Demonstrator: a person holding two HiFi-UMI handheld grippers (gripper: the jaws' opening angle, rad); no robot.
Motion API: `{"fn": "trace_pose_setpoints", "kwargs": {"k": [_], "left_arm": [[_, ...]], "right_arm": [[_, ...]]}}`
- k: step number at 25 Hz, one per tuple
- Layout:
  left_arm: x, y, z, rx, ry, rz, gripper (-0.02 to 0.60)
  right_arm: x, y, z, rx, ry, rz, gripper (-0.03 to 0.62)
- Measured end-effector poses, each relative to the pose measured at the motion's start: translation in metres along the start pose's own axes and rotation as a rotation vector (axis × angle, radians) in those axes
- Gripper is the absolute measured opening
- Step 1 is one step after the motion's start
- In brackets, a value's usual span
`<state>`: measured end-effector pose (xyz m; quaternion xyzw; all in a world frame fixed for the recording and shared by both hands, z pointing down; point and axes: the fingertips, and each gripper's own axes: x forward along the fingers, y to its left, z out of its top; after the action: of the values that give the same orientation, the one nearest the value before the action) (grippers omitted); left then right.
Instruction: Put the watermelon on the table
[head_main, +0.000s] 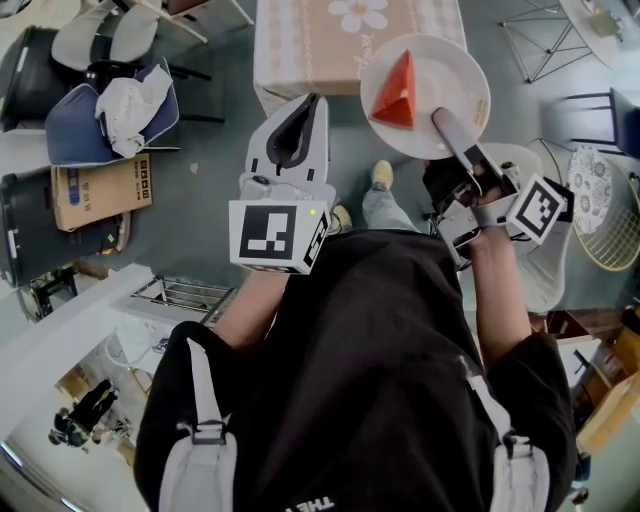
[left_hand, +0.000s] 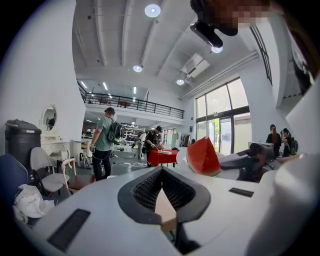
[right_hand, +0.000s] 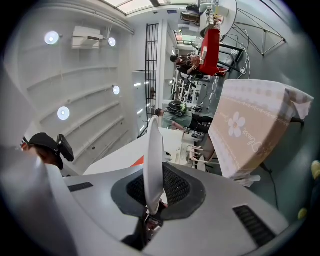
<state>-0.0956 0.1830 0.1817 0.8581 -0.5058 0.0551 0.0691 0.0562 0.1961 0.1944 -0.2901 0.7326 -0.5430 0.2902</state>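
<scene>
Resting on a white plate (head_main: 452, 68), the watermelon (head_main: 396, 92) wedge is held clear of any surface, with the floor seen below it. The plate is clamped at its near rim by the right gripper (head_main: 447, 128), whose jaws are closed on the thin edge; in the right gripper view the plate is seen edge-on between the pads. The left gripper (head_main: 311, 108) is held just beside the plate's left side, apart from it, with its jaws drawn together and nothing between them.

The table (head_main: 305, 55), covered by a tan cloth printed with flowers, lies ahead of both grippers, towards the top of the head view and a little to the left of the plate. The plate's far-left rim is seen overlapping the table's near corner there, though it cannot be told whether it hangs over the tabletop or only in front of it. The wedge's long axis runs from its broad end near the right gripper to its point on the far side, towards the table.

Setting down is judged not yet done. The plate would have to be taken forward and slightly left, and kept level, since it is gripped by one edge only and the wedge could slide or topple. The load is borne by the right gripper alone; the left is placed nearer the table's middle.
</scene>
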Motion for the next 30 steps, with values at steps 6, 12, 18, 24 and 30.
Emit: {"fn": "trace_pose_setpoints", "kwargs": {"k": [6,12,18,24,30], "left_arm": [[0.022,0.007,0.003,0.0,0.007,0.002,0.004],[0.05,0.012,0.008,-0.006,0.01,0.008,0.003],[0.067,0.014,0.006,-0.002,0.008,0.019,0.003],[0.089,0.013,0.007,-0.009,0.021,0.032,0.003],[0.111,0.014,0.009,0.0,0.034,0.039,0.003]], "right_arm": [[0.014,-0.008,0.018,0.001,0.004,0.0,0.025],[0.028,-0.018,0.041,0.004,0.012,-0.008,0.025],[0.036,-0.03,0.055,0.015,0.017,-0.001,0.025],[0.044,-0.042,0.072,0.018,0.038,-0.016,0.025],[0.054,-0.048,0.092,0.04,0.053,-0.005,0.025]]}}
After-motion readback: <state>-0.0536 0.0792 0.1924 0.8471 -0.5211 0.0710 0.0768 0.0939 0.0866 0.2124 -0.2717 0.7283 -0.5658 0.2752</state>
